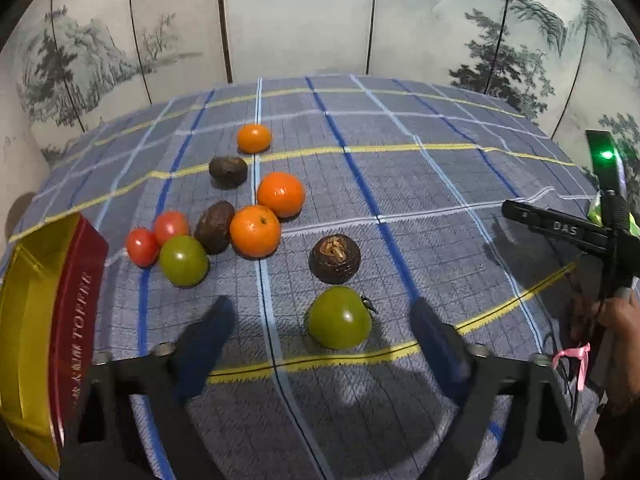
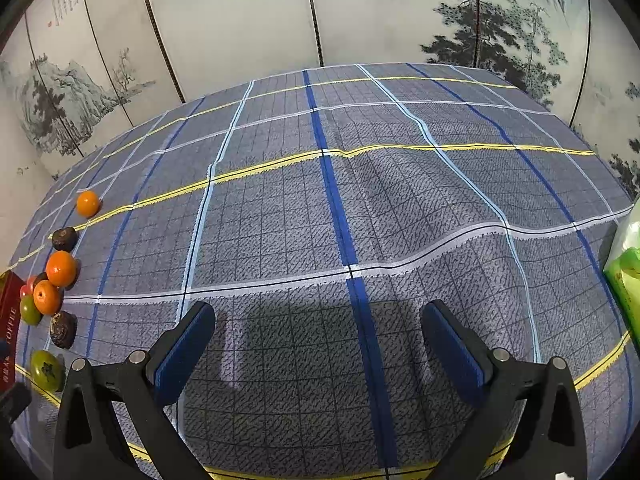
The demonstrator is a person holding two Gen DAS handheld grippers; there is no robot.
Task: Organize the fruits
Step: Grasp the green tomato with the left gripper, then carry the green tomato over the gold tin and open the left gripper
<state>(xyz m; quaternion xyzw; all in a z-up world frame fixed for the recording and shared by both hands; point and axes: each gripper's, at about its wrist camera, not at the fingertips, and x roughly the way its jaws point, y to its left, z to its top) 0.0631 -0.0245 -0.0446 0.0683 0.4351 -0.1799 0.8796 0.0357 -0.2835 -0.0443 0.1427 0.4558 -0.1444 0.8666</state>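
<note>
My left gripper (image 1: pixel 320 312) is open, its blue pads standing apart on either side of a green tomato (image 1: pixel 339 317) that lies on the checked cloth, with gaps on both sides. Just beyond it sits a dark brown round fruit (image 1: pixel 335 259). Farther left lie three oranges (image 1: pixel 255 231), two more brown fruits (image 1: pixel 215 227), two red tomatoes (image 1: pixel 141 246) and a second green tomato (image 1: pixel 183 260). My right gripper (image 2: pixel 318 320) hangs open over bare cloth with nothing between its fingers. The same fruits show at the far left of the right wrist view, among them the near green tomato (image 2: pixel 47 370).
A red and gold box (image 1: pixel 48 312) stands open at the left table edge. A green packet (image 2: pixel 626 276) lies at the right edge. A painted folding screen (image 1: pixel 300 16) closes off the back. The right hand with its gripper handle (image 1: pixel 612 280) shows at the right.
</note>
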